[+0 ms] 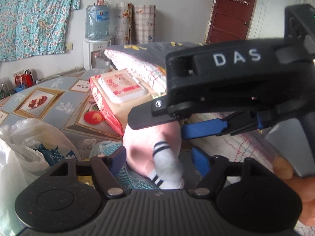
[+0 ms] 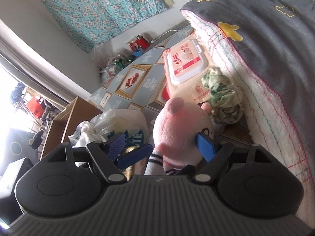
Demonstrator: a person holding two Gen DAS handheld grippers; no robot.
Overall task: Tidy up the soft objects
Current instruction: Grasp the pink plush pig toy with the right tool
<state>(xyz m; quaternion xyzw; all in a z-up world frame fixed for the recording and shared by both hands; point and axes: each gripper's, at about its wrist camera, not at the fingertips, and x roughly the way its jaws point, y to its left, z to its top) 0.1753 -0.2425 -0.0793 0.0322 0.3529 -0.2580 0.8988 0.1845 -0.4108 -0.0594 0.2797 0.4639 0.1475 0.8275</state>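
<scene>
A pink plush toy [image 1: 145, 145] [image 2: 177, 125] with a white, navy-striped limb [image 1: 167, 161] stands between both grippers at the table's near edge. My left gripper [image 1: 158, 153] is open around its lower body; a gap shows beside its right finger [image 1: 200, 163]. My right gripper [image 2: 159, 139] [image 1: 157, 125] is open around the head. Its right pad [image 2: 204, 145] touches the plush, while its left finger [image 2: 116, 147] stands apart. One left-gripper finger [image 2: 135, 155] lies in that gap. A teal woven cloth [image 1: 133, 179] lies under the toy.
A wet-wipes pack [image 1: 118, 90] [image 2: 185, 64] lies on the patterned table [image 1: 49, 102] beside a folded grey-and-white blanket [image 2: 265, 49] [image 1: 141, 61]. A green scrunched cloth [image 2: 224, 96] sits against the blanket. White plastic bags [image 1: 23, 147] [image 2: 110, 122] and a cardboard box [image 2: 65, 118] are at the left.
</scene>
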